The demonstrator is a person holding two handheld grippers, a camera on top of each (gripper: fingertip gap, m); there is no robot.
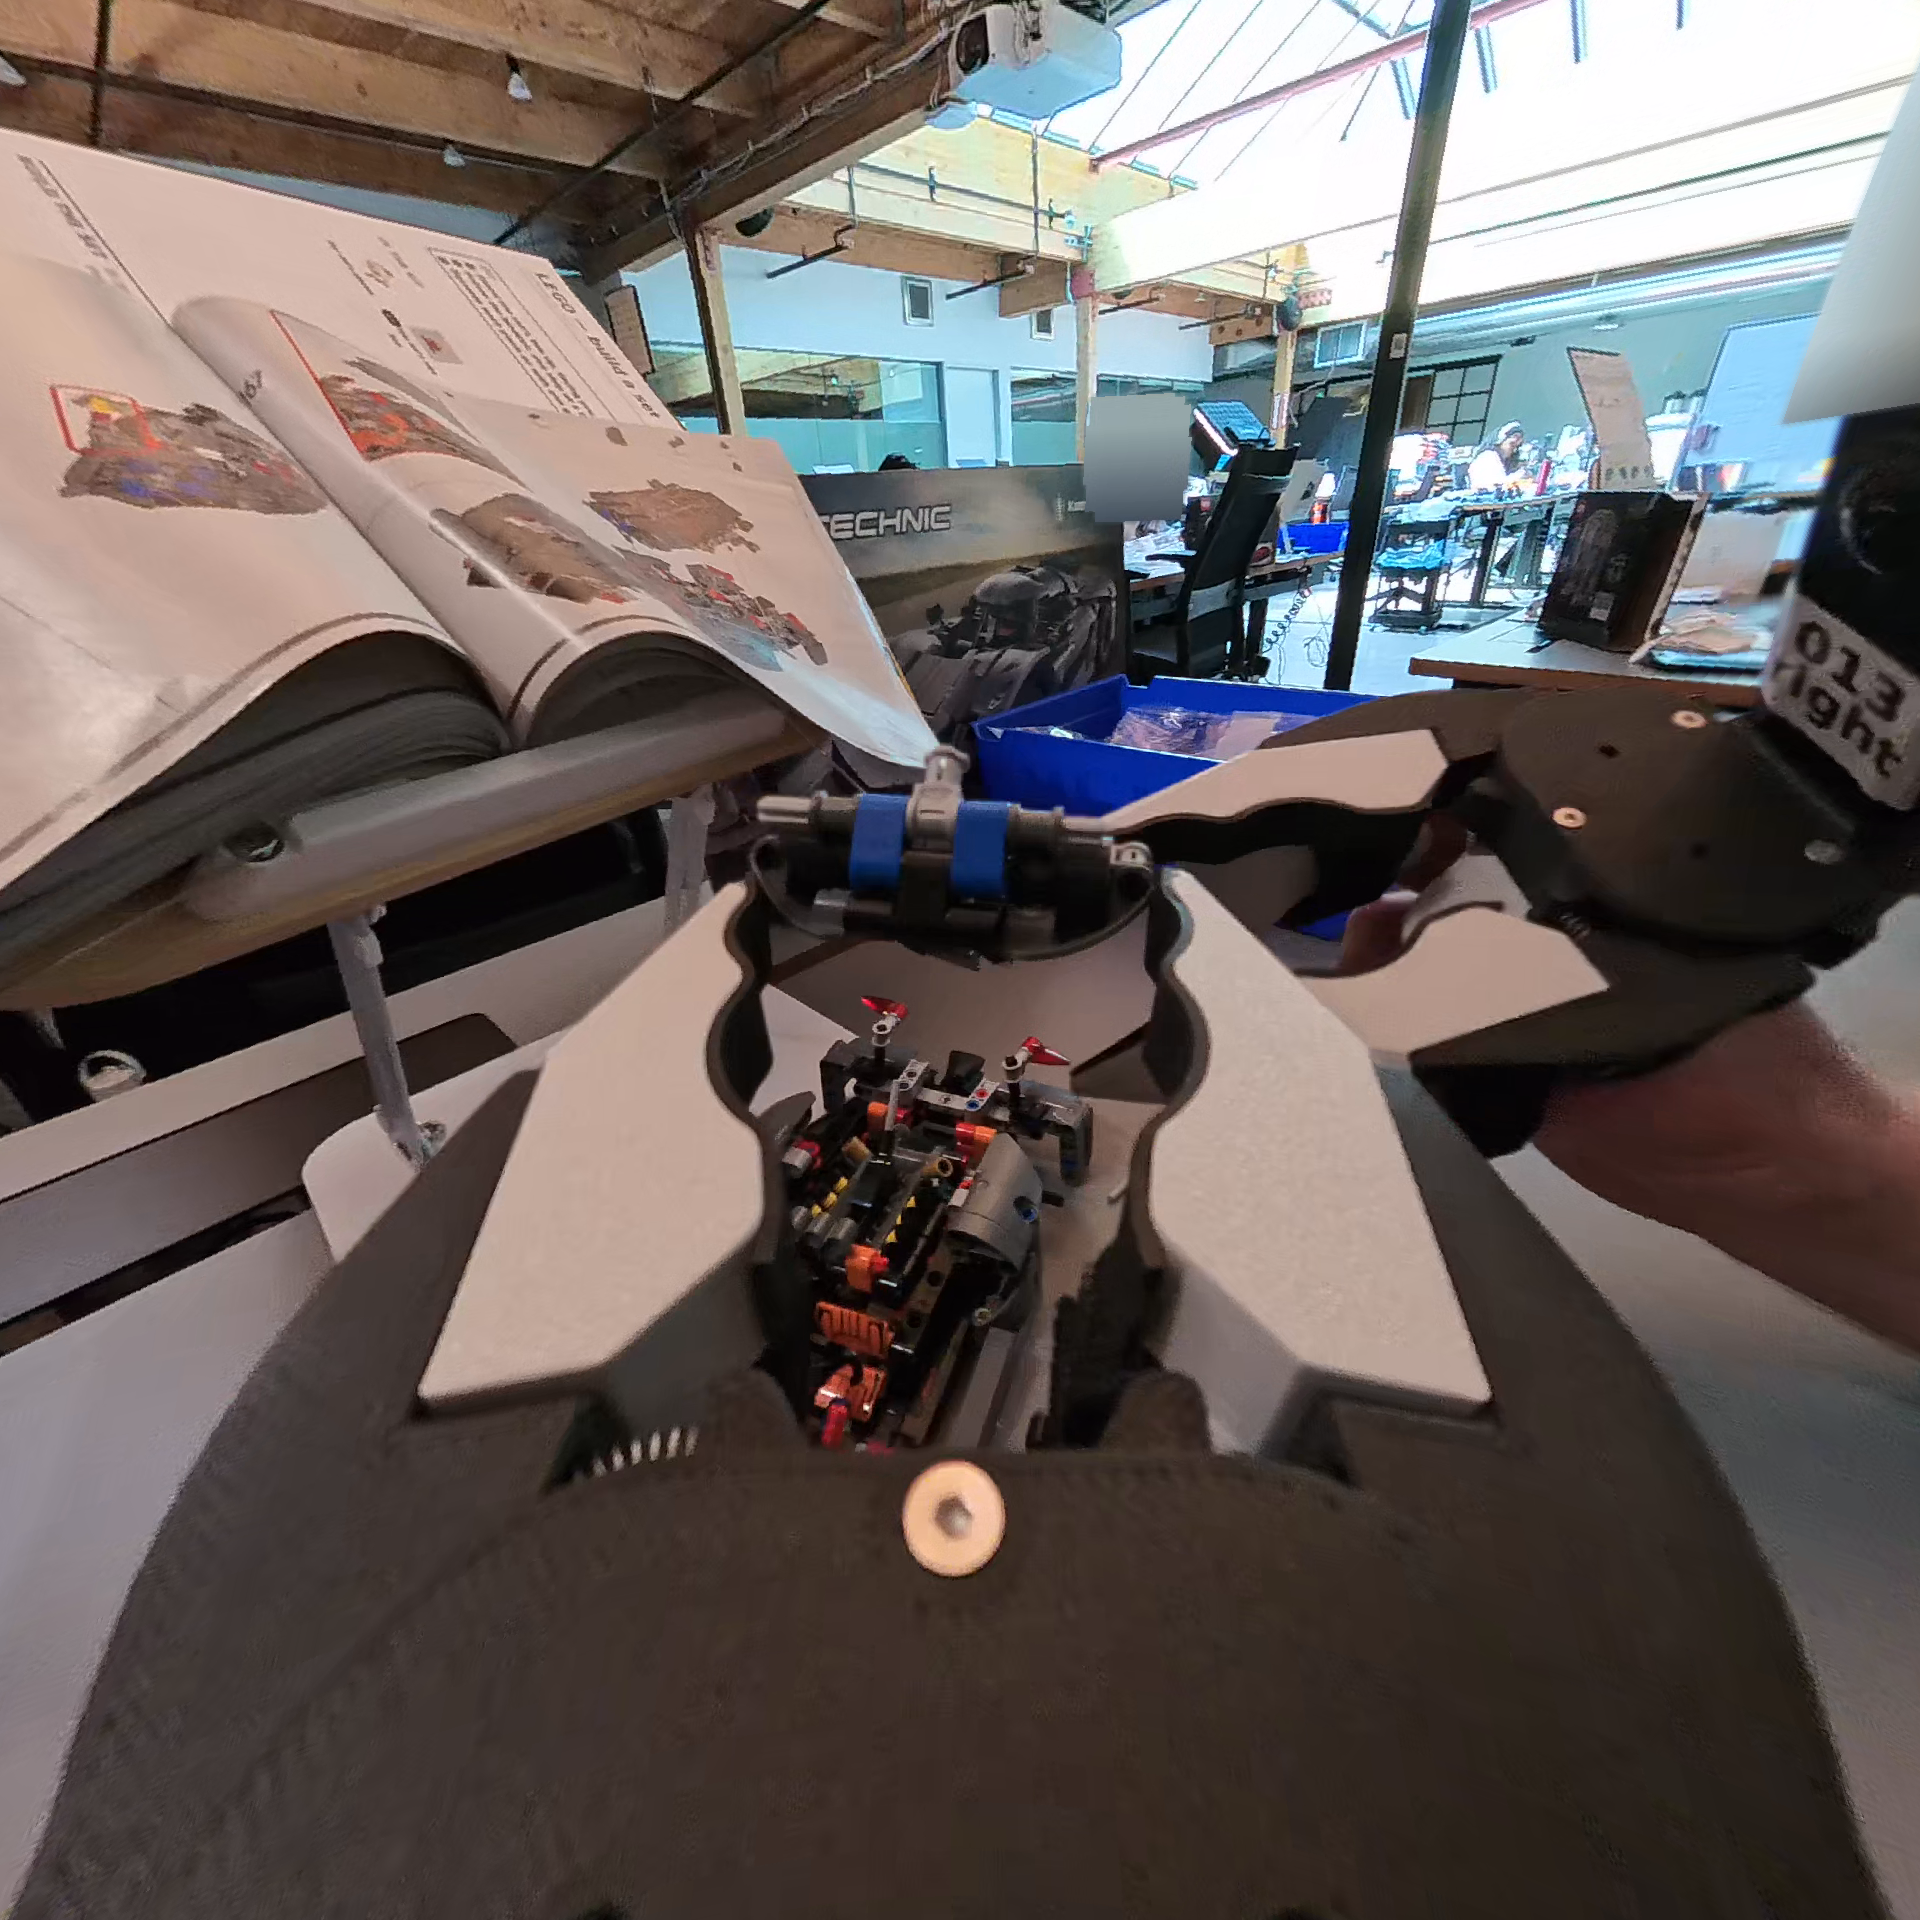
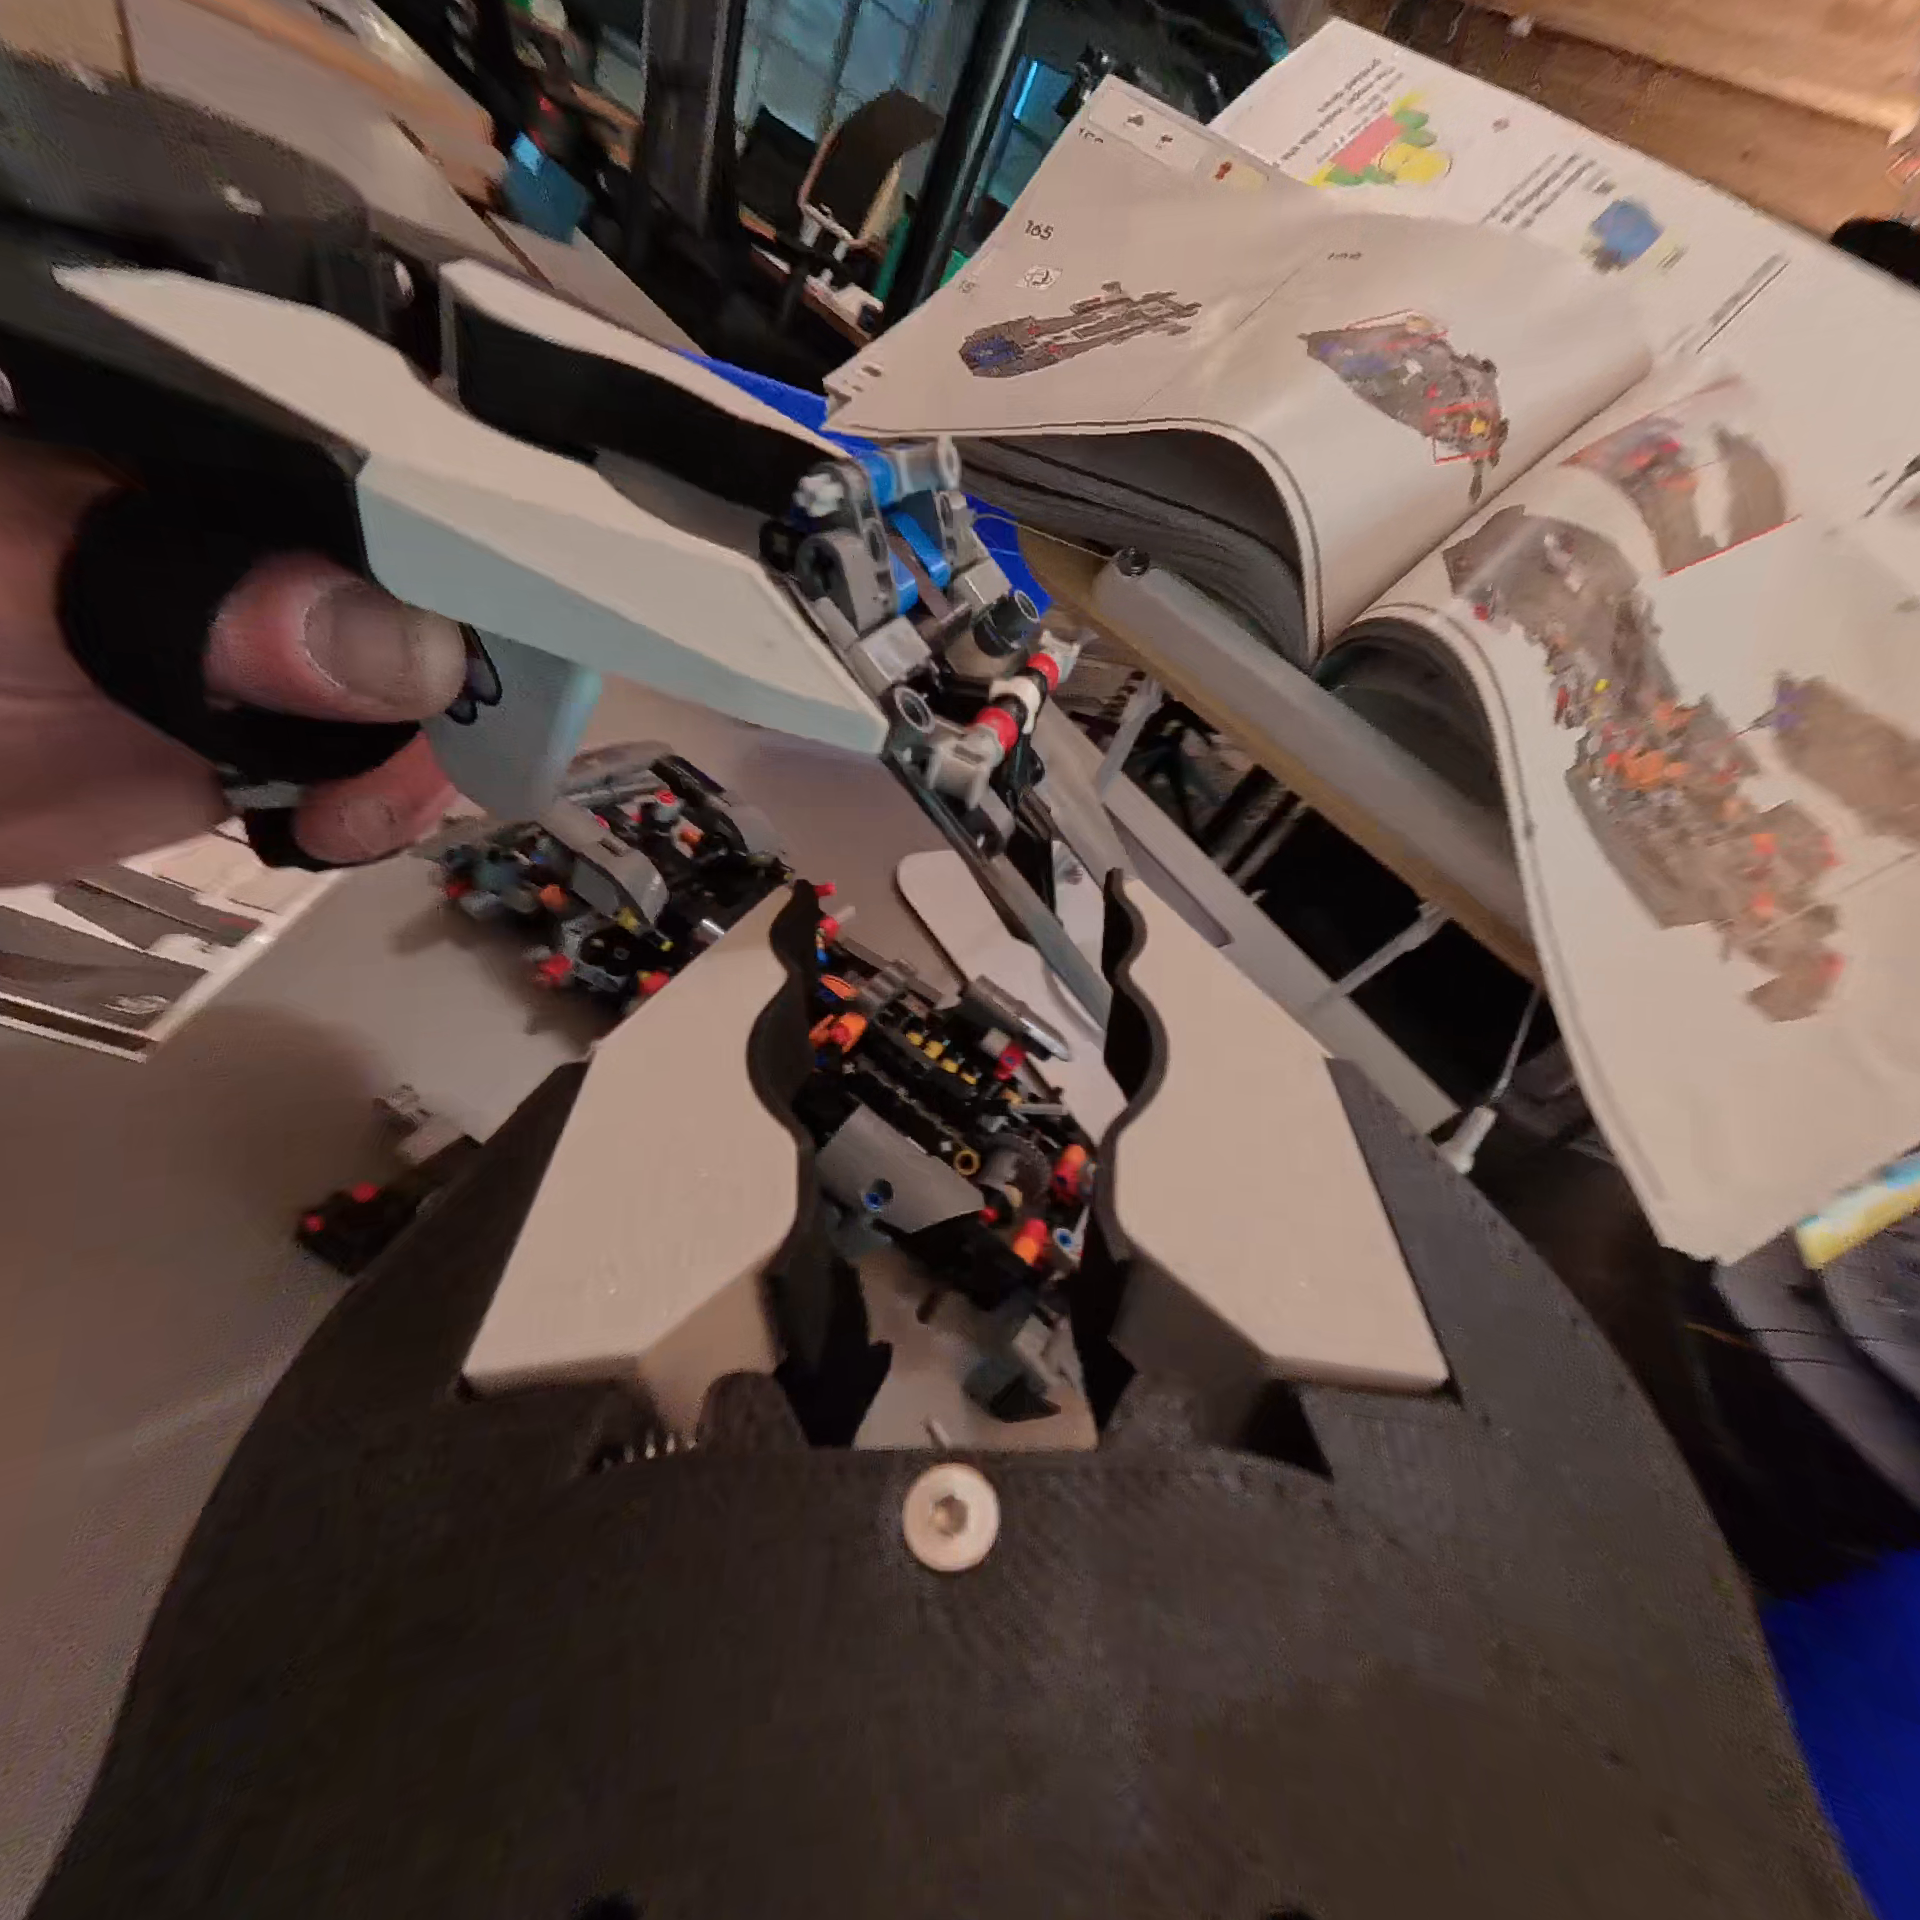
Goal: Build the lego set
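Lego piece (image 1: 940, 847), black with two blue bands, sits up in the air, pinched at its ends by the left gripper (image 1: 951, 894). Right gripper (image 1: 1143, 862) comes in from the right with its fingers spread apart, one tip touching the piece's right end. Below, the big lego model (image 1: 914, 1216) rests on the white table (image 1: 156, 1475). Far left, an open instruction book (image 1: 395, 488) leans on a stand.

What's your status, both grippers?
Left gripper shut on blue-and-black sub-assembly. Right gripper open, fingertip at its end. Chassis on table below. Nothing blocking.
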